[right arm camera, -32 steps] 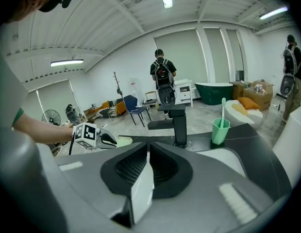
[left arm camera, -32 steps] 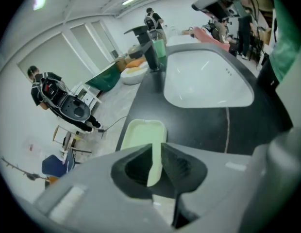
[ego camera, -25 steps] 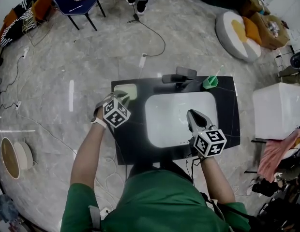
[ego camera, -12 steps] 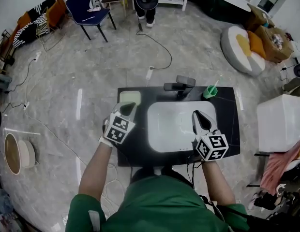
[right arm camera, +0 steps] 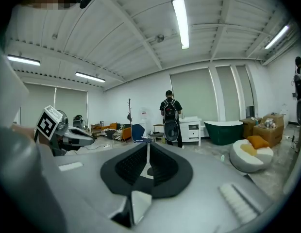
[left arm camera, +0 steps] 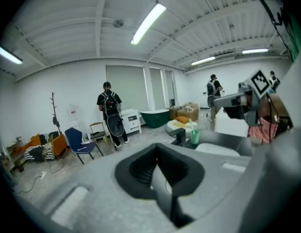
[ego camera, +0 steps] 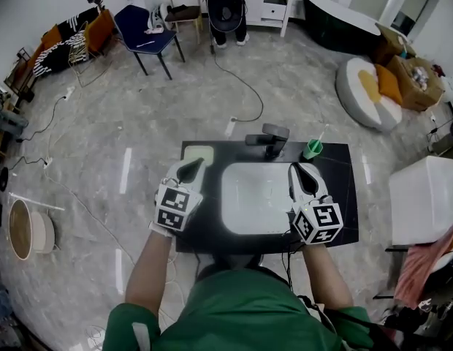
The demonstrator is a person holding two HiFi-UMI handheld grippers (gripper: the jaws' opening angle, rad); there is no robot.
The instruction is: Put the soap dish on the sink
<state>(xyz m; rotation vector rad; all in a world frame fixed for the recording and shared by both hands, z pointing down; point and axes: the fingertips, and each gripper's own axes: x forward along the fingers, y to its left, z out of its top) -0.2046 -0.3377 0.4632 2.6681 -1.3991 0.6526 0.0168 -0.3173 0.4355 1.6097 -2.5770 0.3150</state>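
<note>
Hovering over a black counter (ego camera: 345,189), the left gripper (ego camera: 190,168) and right gripper (ego camera: 300,172) each show jaws pressed together with nothing between them. The pale green soap dish (ego camera: 201,153) lies on the counter's far left corner, beside the white sink (ego camera: 256,196). The left gripper's tip covers its near edge, and contact cannot be judged. A faucet (ego camera: 269,136) and green cup (ego camera: 312,150) stand behind the basin. The person's torso hides the counter's near edge. In both gripper views, the grippers' own bodies block most of the counter.
</note>
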